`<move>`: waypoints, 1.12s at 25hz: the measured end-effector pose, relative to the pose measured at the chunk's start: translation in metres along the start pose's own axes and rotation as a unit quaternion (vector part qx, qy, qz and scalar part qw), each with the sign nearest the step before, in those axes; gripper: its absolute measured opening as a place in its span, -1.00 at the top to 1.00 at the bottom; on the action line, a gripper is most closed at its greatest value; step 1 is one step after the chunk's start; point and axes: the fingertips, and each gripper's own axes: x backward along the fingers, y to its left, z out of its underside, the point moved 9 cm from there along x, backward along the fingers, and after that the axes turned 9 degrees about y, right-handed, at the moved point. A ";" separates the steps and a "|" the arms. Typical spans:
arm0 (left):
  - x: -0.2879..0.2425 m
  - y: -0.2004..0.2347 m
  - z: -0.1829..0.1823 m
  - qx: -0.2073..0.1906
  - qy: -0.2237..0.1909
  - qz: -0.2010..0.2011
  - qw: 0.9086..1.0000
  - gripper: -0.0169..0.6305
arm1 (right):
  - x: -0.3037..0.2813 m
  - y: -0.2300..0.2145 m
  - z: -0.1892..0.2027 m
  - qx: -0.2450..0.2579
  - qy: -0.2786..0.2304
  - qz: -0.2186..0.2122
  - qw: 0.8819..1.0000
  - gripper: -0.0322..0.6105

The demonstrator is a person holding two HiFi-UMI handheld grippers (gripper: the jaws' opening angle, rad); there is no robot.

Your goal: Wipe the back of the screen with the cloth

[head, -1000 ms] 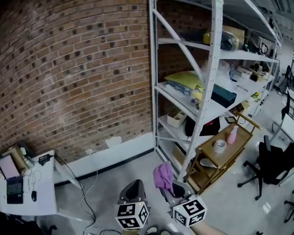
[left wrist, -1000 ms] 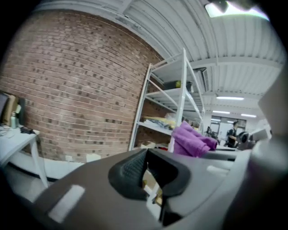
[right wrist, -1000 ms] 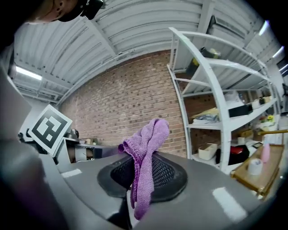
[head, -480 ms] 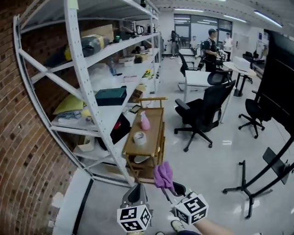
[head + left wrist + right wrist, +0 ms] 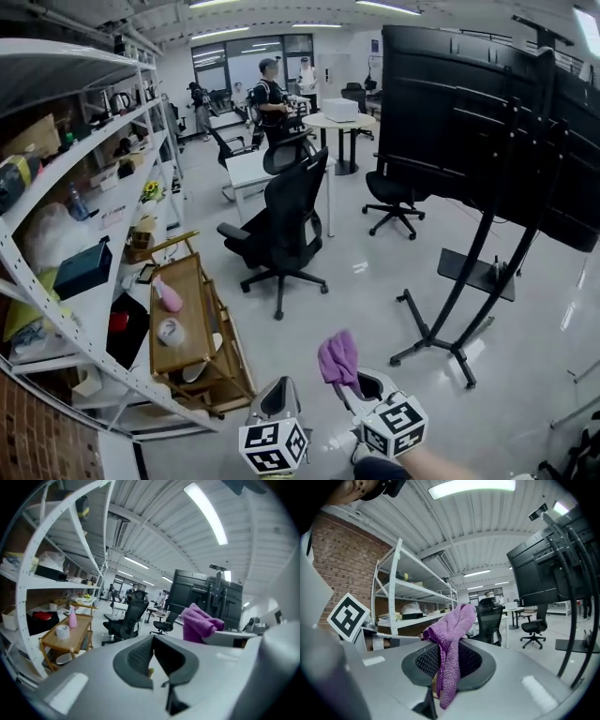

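While the right gripper [image 5: 359, 386] clamps a nubbly purple knitted cloth [image 5: 337, 357] between ribbed black pads, the left gripper [image 5: 152, 654] has its jaws together, empty. The large flat black screen [image 5: 469, 117] stands well apart on a tubular stand [image 5: 450, 309].

**Head view.** Bright, even indoor light falls from ceiling strip lights [image 5: 319, 25] at 12 o'clock. The glossy floor [image 5: 361, 267] carries pale glare patches near the centre and at 3 o'clock. The screen [image 5: 469, 122], at 1 to 2 o'clock, reads as a dark mass with little detail. Barrel distortion bows the shelving [image 5: 66, 56] at 9 to 10 o'clock.

**Left gripper view.** The fisheye circle has black corners. A ceiling tube [image 5: 206, 513] at 1 o'clock is blown out to white. The left gripper [image 5: 153, 637], near the lens at 6 o'clock, is soft.

**Right gripper view.** A tube light [image 5: 471, 485] at 12 o'clock is overexposed. The cloth [image 5: 449, 653] at centre is in focus, and the rim is dark and smeared.
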 end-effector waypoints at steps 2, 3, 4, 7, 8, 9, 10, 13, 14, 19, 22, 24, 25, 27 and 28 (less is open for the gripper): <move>-0.026 -0.018 -0.009 -0.013 0.005 0.024 1.000 0.92 | 0.004 -0.027 -0.002 -0.007 -0.007 0.023 1.000 0.72; -0.040 -0.028 -0.014 -0.022 0.007 0.033 0.999 0.92 | 0.004 -0.043 -0.004 -0.010 -0.011 0.032 0.999 0.72; -0.056 -0.037 -0.020 -0.031 0.008 0.042 0.999 0.92 | 0.003 -0.059 -0.005 -0.013 -0.016 0.041 0.999 0.72; -0.105 -0.065 -0.038 -0.052 0.010 0.065 0.996 0.92 | -0.005 -0.110 -0.013 -0.025 -0.027 0.060 0.998 0.72; -0.123 -0.075 -0.045 -0.057 0.010 0.073 0.996 0.92 | -0.007 -0.128 -0.017 -0.026 -0.031 0.065 0.997 0.72; -0.141 -0.086 -0.053 -0.060 0.009 0.081 0.995 0.92 | -0.010 -0.146 -0.022 -0.026 -0.036 0.070 0.997 0.72; -0.159 -0.096 -0.061 -0.062 0.008 0.088 0.994 0.92 | -0.012 -0.165 -0.027 -0.025 -0.040 0.074 0.996 0.72; -0.209 -0.130 -0.085 -0.062 0.005 0.109 0.992 0.92 | -0.015 -0.221 -0.044 -0.019 -0.045 0.085 0.995 0.72; -0.224 -0.141 -0.093 -0.065 0.003 0.116 0.991 0.92 | -0.015 -0.240 -0.049 -0.017 -0.046 0.090 0.995 0.72; -0.295 -0.187 -0.133 -0.102 0.008 0.136 0.985 0.92 | -0.017 -0.317 -0.082 0.003 -0.059 0.120 0.991 0.71; -0.335 -0.210 -0.158 -0.120 0.008 0.150 0.981 0.92 | -0.023 -0.356 -0.103 0.016 -0.064 0.135 0.989 0.71; -0.363 -0.223 -0.177 -0.126 0.009 0.162 0.979 0.92 | -0.030 -0.383 -0.119 0.034 -0.066 0.146 0.986 0.71; -0.377 -0.229 -0.188 -0.130 0.009 0.168 0.977 0.92 | -0.034 -0.396 -0.128 0.046 -0.067 0.152 0.985 0.71; -0.406 -0.240 -0.212 -0.139 0.008 0.179 0.974 0.92 | -0.043 -0.422 -0.153 0.077 -0.072 0.165 0.981 0.71; -0.420 -0.246 -0.226 -0.144 0.006 0.184 0.972 0.92 | -0.048 -0.436 -0.168 0.095 -0.075 0.173 0.977 0.71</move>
